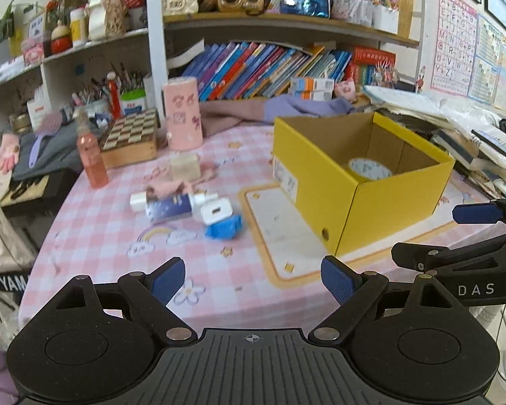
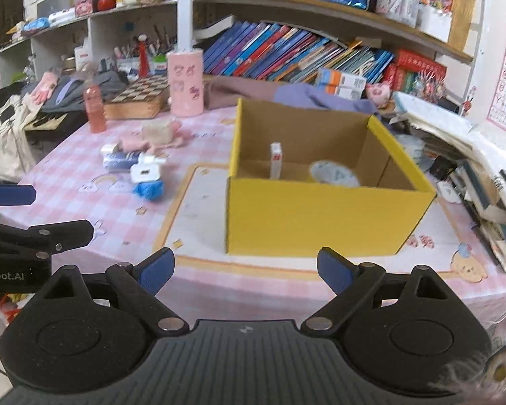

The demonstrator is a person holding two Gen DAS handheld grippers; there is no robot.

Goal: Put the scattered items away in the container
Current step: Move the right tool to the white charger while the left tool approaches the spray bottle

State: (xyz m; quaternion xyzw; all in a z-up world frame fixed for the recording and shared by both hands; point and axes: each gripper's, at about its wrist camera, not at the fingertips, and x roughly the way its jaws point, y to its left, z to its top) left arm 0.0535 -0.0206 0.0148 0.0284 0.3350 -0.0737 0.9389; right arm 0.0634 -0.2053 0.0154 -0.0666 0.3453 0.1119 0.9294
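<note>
A yellow cardboard box (image 1: 320, 175) (image 2: 320, 216) stands open on the pink checked tablecloth. Inside lie a tape roll (image 1: 369, 168) (image 2: 334, 172) and a small upright white box (image 2: 276, 160). Left of the box lie scattered items: a white charger (image 1: 216, 210) (image 2: 145, 172), a blue crumpled bag (image 1: 224, 229) (image 2: 148, 189), a dark blue tube (image 1: 168, 207) (image 2: 119, 161), a pink cloth (image 1: 167, 187) and a small cream box (image 1: 185, 166) (image 2: 157, 134). My left gripper (image 1: 253, 283) is open and empty near the table's front edge. My right gripper (image 2: 246, 271) is open and empty in front of the box.
A pink canister (image 1: 183, 113), a red-orange bottle (image 1: 91, 158) and a chessboard box (image 1: 131, 138) stand at the back left. Book stacks (image 1: 482, 148) crowd the right side. Shelves of books rise behind. A beige mat (image 1: 276, 233) lies under the box.
</note>
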